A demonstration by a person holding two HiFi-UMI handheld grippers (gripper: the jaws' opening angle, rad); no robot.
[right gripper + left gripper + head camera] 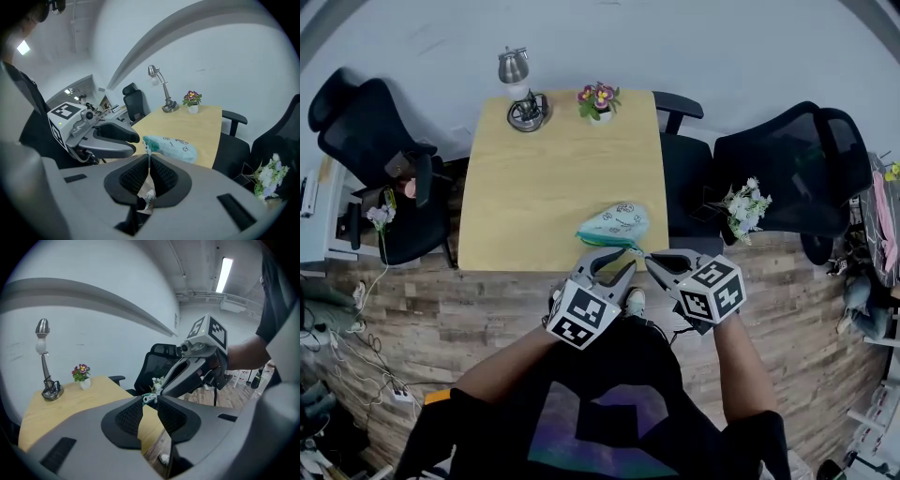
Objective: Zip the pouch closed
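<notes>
Pouch (617,223), mint-green printed fabric, held at 1 end by 2 grippers over near right edge of pale wooden table (553,187).
Jaws of left gripper (149,401) drawn to a narrow gap, tips pinching the pouch end; right gripper (148,157) jaws pressed together on that same end, just beside the left tips. Pouch body extends away over the table; contact with the wood cannot be told. Grey desk lamp (525,103) and small potted flowers (598,99) at far edge.
</notes>
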